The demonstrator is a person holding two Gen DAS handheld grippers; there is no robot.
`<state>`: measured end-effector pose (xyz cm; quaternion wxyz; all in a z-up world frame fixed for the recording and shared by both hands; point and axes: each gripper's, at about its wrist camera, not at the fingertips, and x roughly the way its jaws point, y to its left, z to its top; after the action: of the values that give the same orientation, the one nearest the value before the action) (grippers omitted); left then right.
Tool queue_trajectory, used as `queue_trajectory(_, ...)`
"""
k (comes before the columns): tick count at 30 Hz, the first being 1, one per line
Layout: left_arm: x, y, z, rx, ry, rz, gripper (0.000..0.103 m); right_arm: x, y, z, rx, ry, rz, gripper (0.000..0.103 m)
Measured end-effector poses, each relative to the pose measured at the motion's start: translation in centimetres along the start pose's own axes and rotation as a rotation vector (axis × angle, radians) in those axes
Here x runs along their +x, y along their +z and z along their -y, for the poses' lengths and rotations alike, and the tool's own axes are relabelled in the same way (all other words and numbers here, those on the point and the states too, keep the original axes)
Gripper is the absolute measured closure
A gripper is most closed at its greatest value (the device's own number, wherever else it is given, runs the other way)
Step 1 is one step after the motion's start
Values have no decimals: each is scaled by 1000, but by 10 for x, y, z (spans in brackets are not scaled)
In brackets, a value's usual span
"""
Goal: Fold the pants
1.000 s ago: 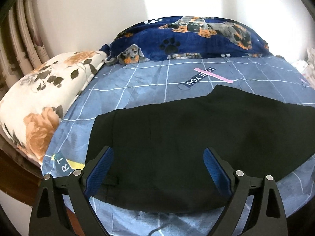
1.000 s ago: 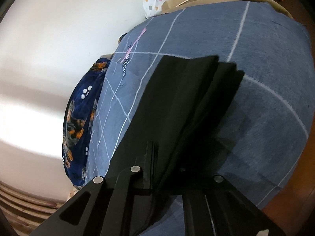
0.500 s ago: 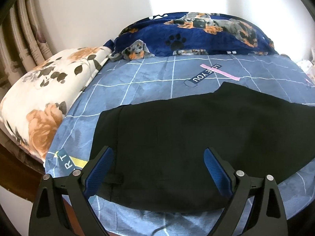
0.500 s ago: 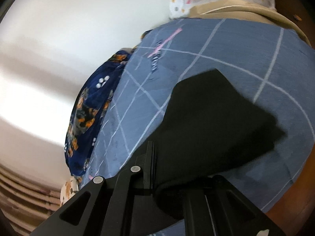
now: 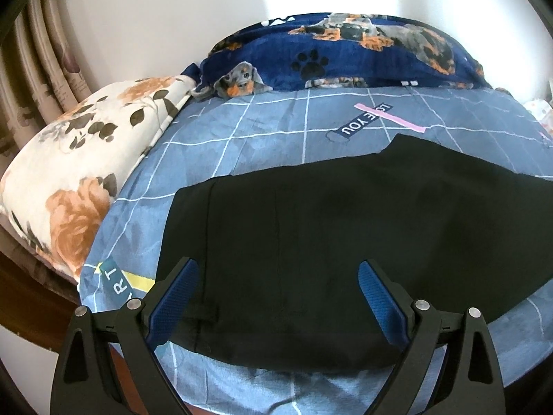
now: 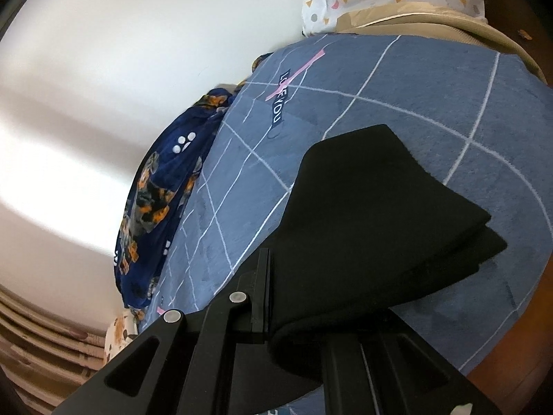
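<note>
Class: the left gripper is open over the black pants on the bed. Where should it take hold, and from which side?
Grip the waistband corner of the pants beside the left gripper, coming in from the bed's near edge. That hem lies flat and free there, while the right gripper pinches the other end.

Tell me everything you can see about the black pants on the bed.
The black pants are plain, dark, matte cloth with faint vertical seams. In the left wrist view they lie mostly flat across the blue checked bedsheet, near its front edge. The open left gripper hovers above them without holding them. In the right wrist view the right gripper is shut on one end, lifted and doubled over in layers above the sheet.
</note>
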<state>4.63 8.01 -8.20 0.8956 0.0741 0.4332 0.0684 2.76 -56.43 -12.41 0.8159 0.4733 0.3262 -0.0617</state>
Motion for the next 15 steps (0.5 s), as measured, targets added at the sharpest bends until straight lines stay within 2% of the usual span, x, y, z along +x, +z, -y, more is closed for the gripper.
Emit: queue_trajectory(15, 1, 0, -1, 8, 18, 3, 9, 0, -3, 1, -6, 8, 7, 95)
